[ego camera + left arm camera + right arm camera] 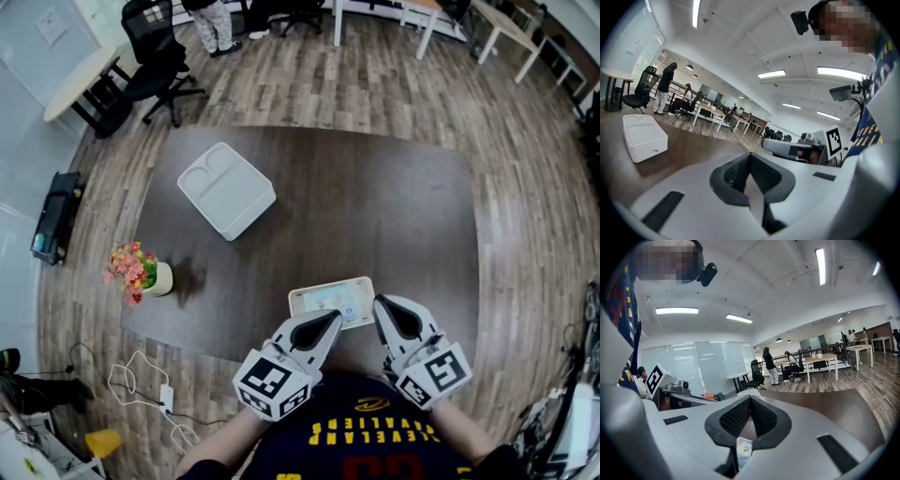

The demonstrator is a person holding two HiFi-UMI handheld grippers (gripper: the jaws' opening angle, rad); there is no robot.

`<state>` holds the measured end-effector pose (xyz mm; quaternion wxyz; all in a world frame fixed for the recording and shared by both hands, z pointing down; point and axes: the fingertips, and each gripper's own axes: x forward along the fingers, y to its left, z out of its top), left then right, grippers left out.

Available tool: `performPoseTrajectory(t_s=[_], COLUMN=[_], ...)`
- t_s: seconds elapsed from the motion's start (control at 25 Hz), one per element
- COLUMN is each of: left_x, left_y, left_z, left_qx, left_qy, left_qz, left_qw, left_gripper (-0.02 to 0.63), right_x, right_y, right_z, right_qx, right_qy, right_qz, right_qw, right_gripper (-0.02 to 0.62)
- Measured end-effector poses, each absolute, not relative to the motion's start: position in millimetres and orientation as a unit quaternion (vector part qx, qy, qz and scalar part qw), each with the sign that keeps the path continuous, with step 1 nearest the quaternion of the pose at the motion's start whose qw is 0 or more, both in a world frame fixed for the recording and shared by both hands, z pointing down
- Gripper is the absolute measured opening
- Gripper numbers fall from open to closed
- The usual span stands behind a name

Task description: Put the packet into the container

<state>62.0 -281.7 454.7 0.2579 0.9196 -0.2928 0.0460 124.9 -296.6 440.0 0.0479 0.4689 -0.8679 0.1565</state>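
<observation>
**Dark brown table (375,216), packet pinched from both sides**

Down at the fingertips first: in the right gripper view the black ribbed pads (736,418) are pressed together, and a sliver of the flat white packet with pale blue print (744,451) pokes out of the slit between them. That's a firm pinch. In the left gripper view it's the same story: the pads (736,173) are clenched, and a thin pale strip sits in the seam between them.

Now the head view. The left gripper (333,319) bites the packet (328,300) on its lower edge and the right gripper (382,306) takes its right end, the two tips close together at lower centre of the frame. The packet sits over the near edge of the table. Whether it is lifted or resting on the wood, I can't tell.

Moving outward, the white rectangular plastic container (226,190) lies well apart from the packet, up and to the left on the tabletop. It also shows at the left edge of the left gripper view (644,136).

A small pale pot of pink and orange flowers (141,270) stands at the table's left edge. Off the table, a white cable (131,382) lies looped on the wood-plank floor (525,187) at lower left, and a black office chair (155,56) stands at upper left.
</observation>
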Motion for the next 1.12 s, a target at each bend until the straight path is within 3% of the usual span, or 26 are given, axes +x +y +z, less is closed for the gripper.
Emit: performPoseTrajectory(t_s=[1.12], left_x=[55.4], left_y=[-284.2], left_z=[475.3], left_qx=[0.914], left_qy=[-0.303], left_qz=[0.066], left_qw=[0.263], left_gripper=[0.002], right_x=[126.1], right_y=[-296.9], right_z=[447.6], right_qx=[0.481], right_qy=[-0.861], right_qz=[0.158], right_qw=[0.044], right_gripper=[0.009])
